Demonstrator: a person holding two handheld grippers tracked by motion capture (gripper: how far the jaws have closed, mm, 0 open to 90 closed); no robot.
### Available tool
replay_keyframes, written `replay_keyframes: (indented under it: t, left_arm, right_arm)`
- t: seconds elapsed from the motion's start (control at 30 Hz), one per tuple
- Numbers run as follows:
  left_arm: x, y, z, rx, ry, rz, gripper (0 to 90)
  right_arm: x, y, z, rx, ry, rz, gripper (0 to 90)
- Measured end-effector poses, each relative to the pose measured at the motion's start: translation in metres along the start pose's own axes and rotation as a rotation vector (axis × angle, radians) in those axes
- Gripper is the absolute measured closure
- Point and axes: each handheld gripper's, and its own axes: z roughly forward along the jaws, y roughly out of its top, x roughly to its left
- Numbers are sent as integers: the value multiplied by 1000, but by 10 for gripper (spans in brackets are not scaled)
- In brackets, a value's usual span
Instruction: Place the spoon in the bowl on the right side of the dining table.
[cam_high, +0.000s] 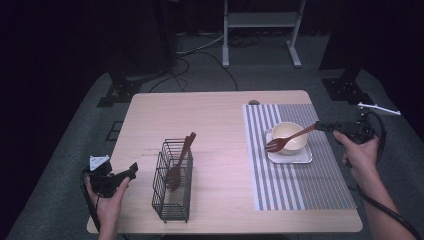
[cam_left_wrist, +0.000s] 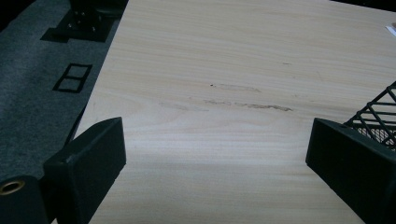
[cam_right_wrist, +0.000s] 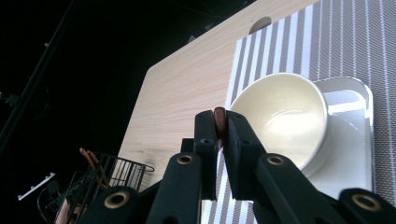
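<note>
The right gripper (cam_high: 320, 125) is clamping the fork (cam_high: 287, 139) by its handle, tines hanging over the bowl (cam_high: 290, 135); the left gripper (cam_high: 131, 172) is idling wide open beside the basket (cam_high: 172, 182).

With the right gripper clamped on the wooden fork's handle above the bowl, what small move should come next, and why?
Probably lower the wooden fork a little so its head settles in the bowl, then let go. The right gripper is shut on the handle end, the fork slants across the bowl's rim with its tines over the near edge, and the bowl sits on the white tray. The left gripper is open, idle.
</note>
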Motion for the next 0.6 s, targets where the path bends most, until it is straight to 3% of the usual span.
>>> replay_keyframes:
  t: [0.6]
  left_arm:
    - [0, 0, 0, 1, 0, 1, 38]
  right_arm:
    - [-12, 4, -13, -46, -40, 25, 831]
